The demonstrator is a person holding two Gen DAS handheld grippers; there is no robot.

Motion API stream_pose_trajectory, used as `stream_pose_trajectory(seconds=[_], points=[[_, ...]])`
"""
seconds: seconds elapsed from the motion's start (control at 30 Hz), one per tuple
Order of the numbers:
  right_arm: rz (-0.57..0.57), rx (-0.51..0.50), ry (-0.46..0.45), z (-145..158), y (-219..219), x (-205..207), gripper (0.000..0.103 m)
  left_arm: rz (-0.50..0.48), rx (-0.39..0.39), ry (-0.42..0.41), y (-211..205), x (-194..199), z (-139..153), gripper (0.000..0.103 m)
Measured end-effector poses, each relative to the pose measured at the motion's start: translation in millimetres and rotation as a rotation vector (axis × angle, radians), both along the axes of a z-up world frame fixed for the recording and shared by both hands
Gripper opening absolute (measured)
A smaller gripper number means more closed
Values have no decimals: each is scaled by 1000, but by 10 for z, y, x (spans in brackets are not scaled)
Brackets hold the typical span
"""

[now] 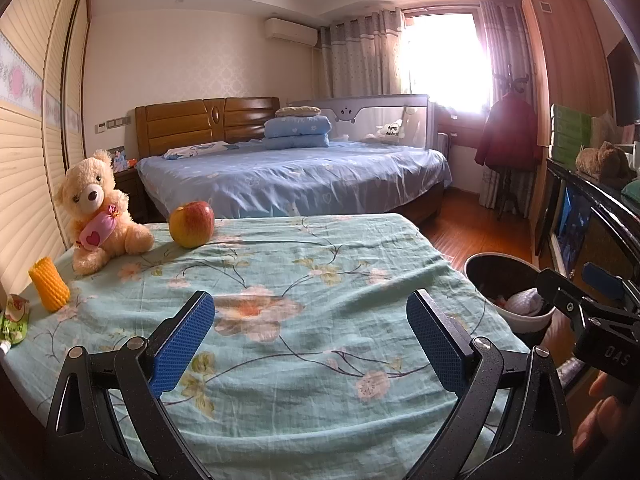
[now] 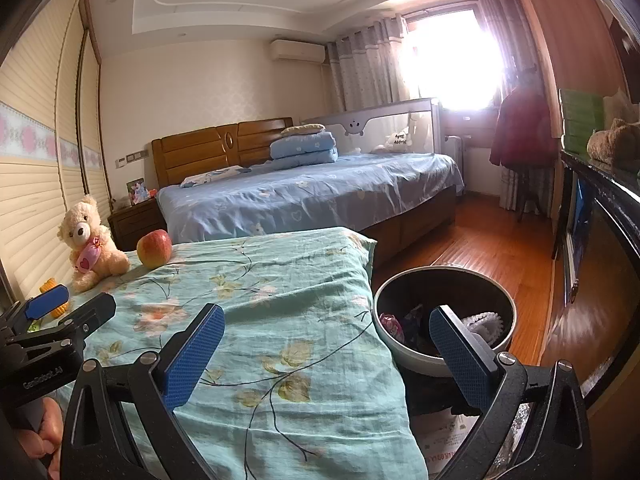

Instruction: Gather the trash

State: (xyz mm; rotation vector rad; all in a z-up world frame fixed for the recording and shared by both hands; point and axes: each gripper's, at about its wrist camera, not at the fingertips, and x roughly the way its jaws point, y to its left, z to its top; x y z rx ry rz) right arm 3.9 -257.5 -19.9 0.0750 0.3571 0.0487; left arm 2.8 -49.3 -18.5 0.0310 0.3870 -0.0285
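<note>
Both tools released, empty: left tool [image 1: 310,330], right tool [image 2: 326,350]. Trash bin [image 2: 444,364] lower right, dark inside, holds white foam netting [image 2: 486,326] and a pink wrapper [image 2: 390,324].

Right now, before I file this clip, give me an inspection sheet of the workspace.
Surface: table under a rumpled teal floral cloth, middle bare.
Job's things: trash bin on the floor off the table's right edge, already holding wrappers and white foam netting; green pouch at the left edge; yellow foam net sleeve upright beside it.
Clutter: teddy bear seated at the far left; apple next to it.
Grippers: left claw open and empty above the cloth; right claw open and empty, straddling the table edge and bin.
Cables: nothing seen.
Surroundings: bed with blue sheet, bright window, wood floor, dark cabinet at right.
</note>
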Motion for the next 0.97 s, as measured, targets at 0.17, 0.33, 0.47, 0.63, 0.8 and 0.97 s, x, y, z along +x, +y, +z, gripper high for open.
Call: stream_pose_trajectory(seconds=[0.17, 0.33, 0.47, 0.63, 0.8, 0.97], points=[[1, 3, 0, 6, 2, 11, 103, -1, 0, 0, -3, 10, 2, 99], [3, 3, 1, 7, 6, 11, 103, -1, 0, 3, -6, 19, 1, 99], [4, 4, 5, 1, 2, 20, 103, -2, 0, 5, -9, 33, -3, 99], [5, 6, 10, -7, 7, 30, 103, -3, -2, 15, 12, 57, -26, 99], [7, 11, 25, -37, 7, 74, 103, -3, -1, 25, 35, 97, -50, 99], [9, 11, 39, -52, 12, 124, 103, -8, -9, 36, 58, 139, -61, 99]])
